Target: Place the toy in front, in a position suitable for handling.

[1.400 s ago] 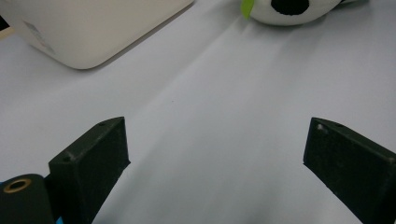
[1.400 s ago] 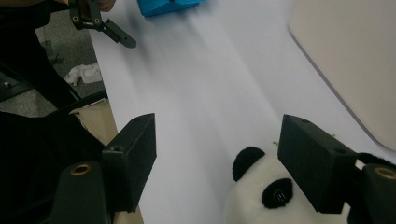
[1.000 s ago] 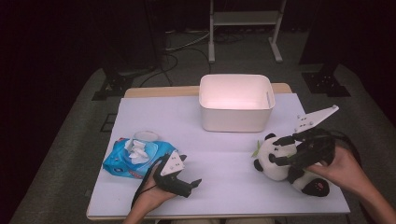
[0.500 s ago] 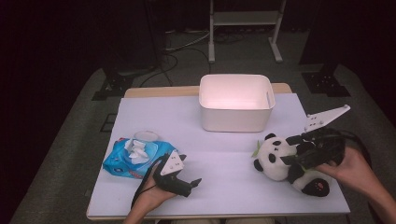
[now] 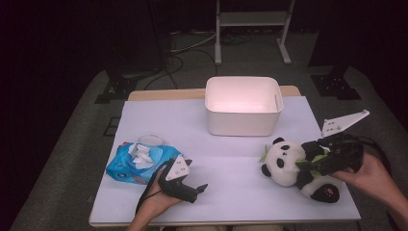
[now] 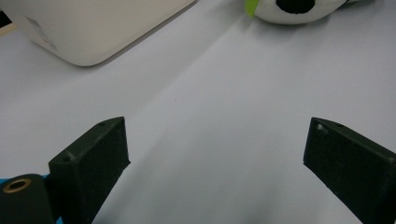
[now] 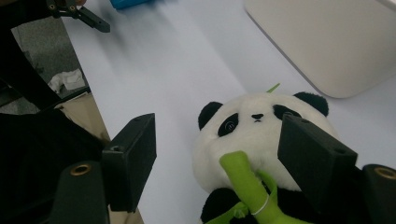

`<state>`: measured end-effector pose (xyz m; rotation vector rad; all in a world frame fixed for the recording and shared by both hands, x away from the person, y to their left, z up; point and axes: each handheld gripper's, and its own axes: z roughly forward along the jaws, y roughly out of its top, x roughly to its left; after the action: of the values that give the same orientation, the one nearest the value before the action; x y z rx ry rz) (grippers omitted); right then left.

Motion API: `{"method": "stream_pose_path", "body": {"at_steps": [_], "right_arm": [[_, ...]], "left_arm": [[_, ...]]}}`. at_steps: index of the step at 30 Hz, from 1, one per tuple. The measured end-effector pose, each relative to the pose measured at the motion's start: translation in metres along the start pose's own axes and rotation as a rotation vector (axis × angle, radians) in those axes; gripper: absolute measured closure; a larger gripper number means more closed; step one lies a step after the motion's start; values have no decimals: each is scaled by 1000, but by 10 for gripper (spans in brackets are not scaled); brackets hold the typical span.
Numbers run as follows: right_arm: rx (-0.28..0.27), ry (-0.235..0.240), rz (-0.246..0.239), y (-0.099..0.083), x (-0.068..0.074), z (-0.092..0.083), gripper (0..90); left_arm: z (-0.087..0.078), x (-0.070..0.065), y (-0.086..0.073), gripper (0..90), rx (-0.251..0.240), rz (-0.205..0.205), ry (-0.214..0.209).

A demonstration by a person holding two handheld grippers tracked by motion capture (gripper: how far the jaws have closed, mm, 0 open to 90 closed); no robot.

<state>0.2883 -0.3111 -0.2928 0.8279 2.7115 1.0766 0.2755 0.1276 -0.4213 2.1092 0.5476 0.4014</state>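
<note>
Right gripper: held over the panda at the right side of the table, grey three-cornered plate pointing up and away; jaws spread wide in the right gripper view, one on each side of the toy's head, the right one close against the cheek, the left one standing clear; nothing pinched.
Right hand: wrapped around the back of the gripper, forearm entering from the lower right corner of the high view.
Left gripper: low on the near left of the table, just in front of the blue pack; jaws spread wide in the left gripper view, only bare white surface between them.
Left hand: under the gripper at the near table edge, wrist strap looped around it.
Panda: black-and-white plush lying on the white surface at the right, head toward the middle of the table, feet toward the near right corner, a green bamboo stalk tucked at its chest.
White bin: open-topped, at the far middle of the table, well apart from both grippers, nearer the panda than the blue pack.
Blue pack: wipes pack at the left, lid open, white sheet pulled up from the top, touching or just beside the left gripper; cannot tell which.
Table: covered in white, wooden edge showing at the far side.
</note>
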Motion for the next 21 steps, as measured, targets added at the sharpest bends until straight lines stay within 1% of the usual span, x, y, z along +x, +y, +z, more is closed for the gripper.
{"method": "stream_pose_path", "body": {"at_steps": [3, 11, 21], "right_arm": [[2, -3, -1, -3, -2, 0, 269], [12, -8, 16, -12, -6, -1, 269], [32, -17, 39, -25, -12, 3, 270]], "left_arm": [[0, 0, 0, 58, 2, 2, -1], [1, 0, 0, 58, 3, 0, -3], [1, 0, 0, 58, 6, 0, -6]]}}
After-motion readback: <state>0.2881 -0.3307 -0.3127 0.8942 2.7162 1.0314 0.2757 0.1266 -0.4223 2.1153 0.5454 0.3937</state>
